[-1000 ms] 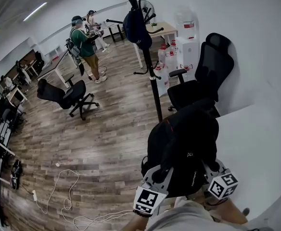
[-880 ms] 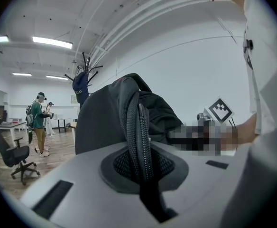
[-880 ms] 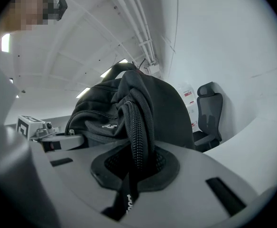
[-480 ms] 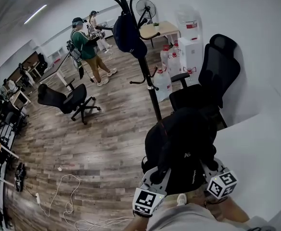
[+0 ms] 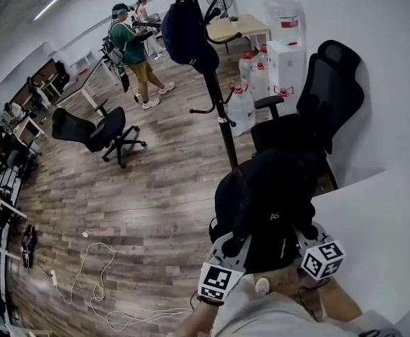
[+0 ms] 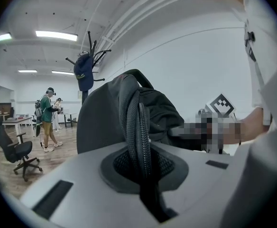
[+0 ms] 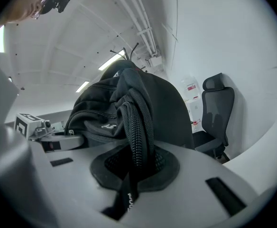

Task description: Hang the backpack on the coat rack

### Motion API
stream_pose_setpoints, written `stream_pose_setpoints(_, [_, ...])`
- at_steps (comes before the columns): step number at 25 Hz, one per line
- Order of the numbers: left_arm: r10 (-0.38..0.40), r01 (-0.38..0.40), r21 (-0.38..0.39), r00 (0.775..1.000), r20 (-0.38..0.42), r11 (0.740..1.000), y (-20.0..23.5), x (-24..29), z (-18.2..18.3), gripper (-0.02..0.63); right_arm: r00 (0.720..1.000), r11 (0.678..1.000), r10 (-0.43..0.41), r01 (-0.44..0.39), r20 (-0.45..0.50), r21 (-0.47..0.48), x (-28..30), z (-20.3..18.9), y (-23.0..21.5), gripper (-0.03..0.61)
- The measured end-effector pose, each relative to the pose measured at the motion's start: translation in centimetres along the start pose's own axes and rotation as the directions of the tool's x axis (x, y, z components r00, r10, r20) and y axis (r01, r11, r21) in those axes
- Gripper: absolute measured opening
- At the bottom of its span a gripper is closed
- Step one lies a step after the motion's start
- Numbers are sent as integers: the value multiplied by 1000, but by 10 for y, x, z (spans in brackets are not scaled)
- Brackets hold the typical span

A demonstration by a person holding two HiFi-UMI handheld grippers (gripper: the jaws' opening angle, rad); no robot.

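Overhead, the backpack (image 5: 272, 202) hides the jaws, yet left hand-held gripper (image 6: 143, 167) and right hand-held gripper (image 7: 133, 167) each clamp a strap (image 6: 139, 122).

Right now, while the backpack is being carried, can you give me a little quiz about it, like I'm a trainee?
1. True or false: the backpack already hangs on the coat rack.
2. Pick one: the left hand-held gripper is shut on A) a cap, B) a backpack strap, C) nothing.
3. Fill in: to the right of the rack, by the white wall, stands a black office ___.
Key: 1 false, it is still carried in front of the rack; 2 B; 3 chair.
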State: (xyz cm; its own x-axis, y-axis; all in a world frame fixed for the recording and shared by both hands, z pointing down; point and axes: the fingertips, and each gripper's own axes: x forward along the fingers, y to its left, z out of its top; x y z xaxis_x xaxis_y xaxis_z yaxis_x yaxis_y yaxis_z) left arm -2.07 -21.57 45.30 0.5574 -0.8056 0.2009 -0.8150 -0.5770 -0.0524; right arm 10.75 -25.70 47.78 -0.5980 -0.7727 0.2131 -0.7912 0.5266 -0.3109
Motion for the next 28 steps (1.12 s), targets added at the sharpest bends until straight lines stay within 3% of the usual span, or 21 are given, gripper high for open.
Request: stream_pose_setpoints(28, [25,-39,-101,990,-138,994,187,165,-101,26,984,1000,-4,6,-179,13,246,-41,-97,29])
